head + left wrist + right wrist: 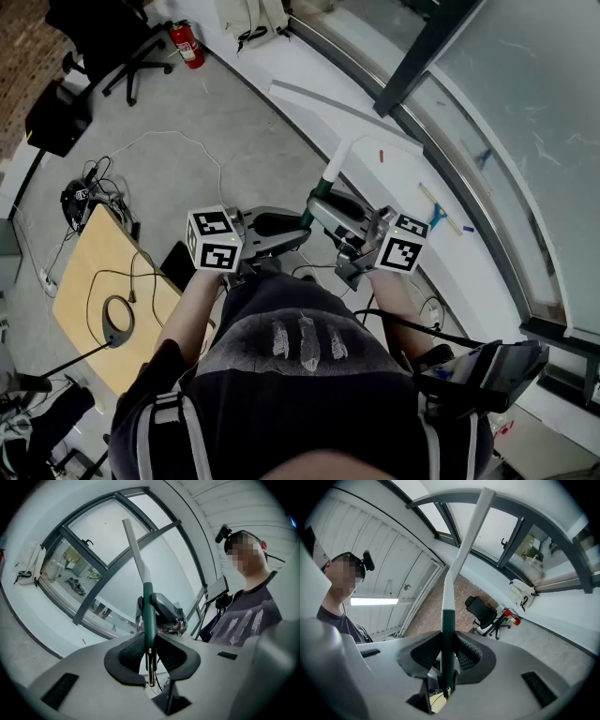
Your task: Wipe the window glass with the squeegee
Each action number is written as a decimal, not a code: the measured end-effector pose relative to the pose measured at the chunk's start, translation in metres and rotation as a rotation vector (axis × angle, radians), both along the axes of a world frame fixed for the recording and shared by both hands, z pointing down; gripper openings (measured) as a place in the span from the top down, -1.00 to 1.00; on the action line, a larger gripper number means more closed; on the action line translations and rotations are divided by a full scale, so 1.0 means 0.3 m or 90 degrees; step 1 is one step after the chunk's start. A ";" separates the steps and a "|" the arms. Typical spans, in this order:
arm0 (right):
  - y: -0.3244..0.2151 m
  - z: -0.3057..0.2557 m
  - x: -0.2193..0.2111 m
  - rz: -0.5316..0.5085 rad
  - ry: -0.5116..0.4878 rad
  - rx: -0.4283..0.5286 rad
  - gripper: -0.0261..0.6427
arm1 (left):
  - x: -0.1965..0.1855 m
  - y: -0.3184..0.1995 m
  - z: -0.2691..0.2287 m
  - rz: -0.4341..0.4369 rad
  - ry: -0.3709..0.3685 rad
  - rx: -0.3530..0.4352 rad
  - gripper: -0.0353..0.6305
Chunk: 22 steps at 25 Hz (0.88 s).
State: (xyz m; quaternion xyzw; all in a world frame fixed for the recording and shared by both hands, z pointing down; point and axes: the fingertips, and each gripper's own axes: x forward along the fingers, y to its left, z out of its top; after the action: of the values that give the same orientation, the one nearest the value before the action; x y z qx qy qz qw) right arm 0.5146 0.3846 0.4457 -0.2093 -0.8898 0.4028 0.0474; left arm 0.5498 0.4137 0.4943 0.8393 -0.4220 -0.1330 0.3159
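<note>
The squeegee (323, 183) has a dark green handle and a white upper part, and stands up between my two grippers in front of my chest. My left gripper (298, 232) and right gripper (342, 234) face each other with the handle's lower end between them. In the left gripper view the green handle (149, 606) is pinched between the pads of the left gripper (149, 651), and the right gripper's body shows just behind it. In the right gripper view the handle (448, 625) runs up between the pads of the right gripper (447, 656), which touch it on both sides. The window glass (525, 112) lies to the right.
A white sill (403, 164) runs under the window, with a yellow-handled tool (438, 214) on it. A wooden table (98, 281) with cables stands at the left. An office chair (117, 42) and a fire extinguisher (187, 44) are at the far left. A dark device (497, 370) sits at the lower right.
</note>
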 end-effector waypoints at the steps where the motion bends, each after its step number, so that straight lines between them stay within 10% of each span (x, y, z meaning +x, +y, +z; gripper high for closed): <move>1: 0.005 -0.001 -0.030 -0.002 0.000 0.005 0.65 | -0.028 0.001 0.000 -0.003 0.002 0.004 0.64; 12: 0.037 -0.040 -0.535 -0.062 0.002 0.051 0.65 | -0.524 0.009 -0.036 -0.062 -0.006 0.045 0.64; 22: -0.091 -0.043 -0.732 -0.128 -0.012 0.009 0.66 | -0.714 -0.111 -0.029 -0.147 -0.012 0.037 0.64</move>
State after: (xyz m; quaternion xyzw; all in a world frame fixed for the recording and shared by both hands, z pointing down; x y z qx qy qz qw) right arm 0.2949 0.3573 0.4327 -0.3014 -0.8674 0.3878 0.0806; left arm 0.3355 0.3803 0.4856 0.7949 -0.5151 -0.1725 0.2702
